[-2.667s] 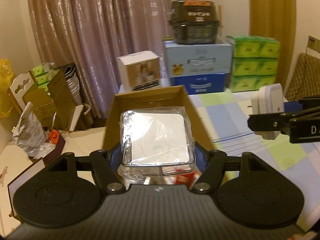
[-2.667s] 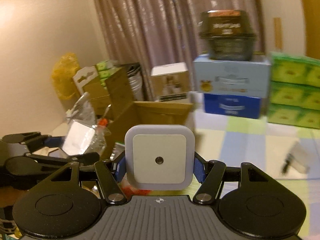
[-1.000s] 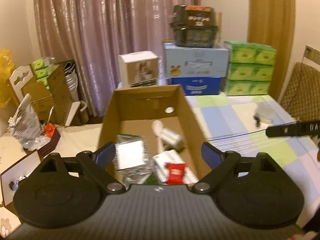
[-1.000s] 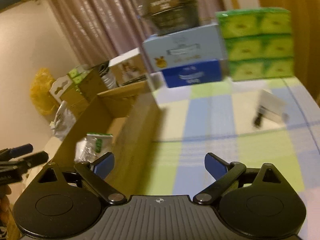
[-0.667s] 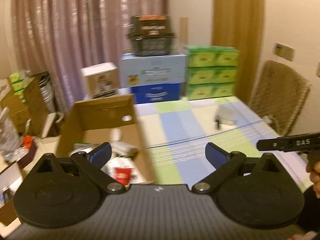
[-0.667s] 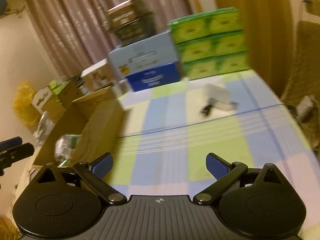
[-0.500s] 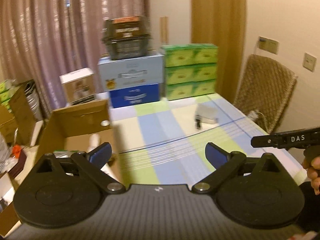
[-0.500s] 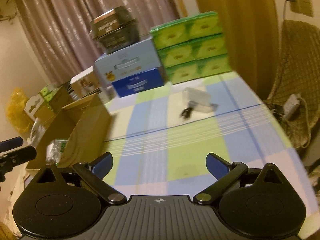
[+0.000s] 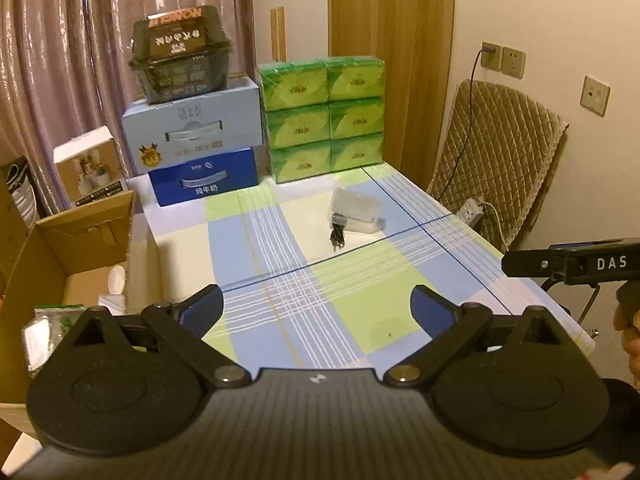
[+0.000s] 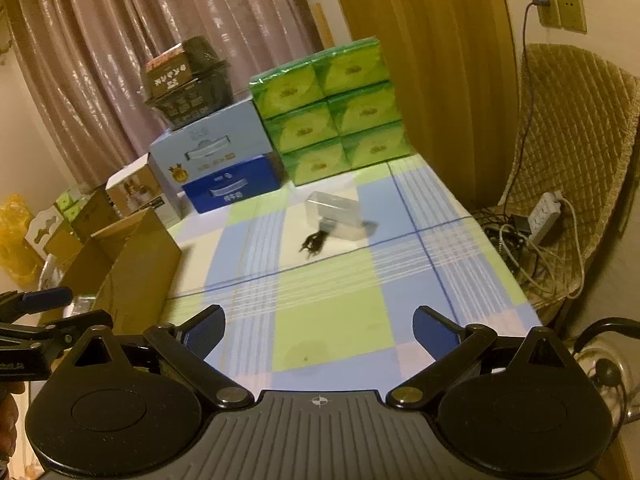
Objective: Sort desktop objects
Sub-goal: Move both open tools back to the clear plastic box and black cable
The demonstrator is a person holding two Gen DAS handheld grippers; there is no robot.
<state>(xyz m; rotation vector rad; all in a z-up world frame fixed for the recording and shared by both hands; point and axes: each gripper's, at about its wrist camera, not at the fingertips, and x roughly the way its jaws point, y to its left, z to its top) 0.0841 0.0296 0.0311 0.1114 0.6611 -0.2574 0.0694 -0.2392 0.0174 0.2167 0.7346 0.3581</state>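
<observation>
Clear case (image 9: 357, 211): long axis runs left to right across my table (image 9: 360, 300).
Black cable (image 9: 337, 235): blurred, shape unclear.
My left gripper (image 9: 316, 306): fingers spread, empty.
My right gripper (image 10: 318, 326): fingers spread, empty.

Both cameras sit low behind their own spread fingers and look forward over the checked worktop (image 9: 360, 292) toward the curtained far wall. The left wrist view looks from the near left edge, with the cardboard box (image 9: 60, 264) close at its left and the right hand-held gripper (image 9: 568, 266) entering at its right edge. The right wrist view faces slightly leftward, with the left hand-held gripper (image 10: 36, 320) at its left edge. Both share the clear plastic case (image 9: 354, 210) mid-worktop, the green stacked packs (image 10: 332, 112) and the chair (image 10: 576, 128).
</observation>
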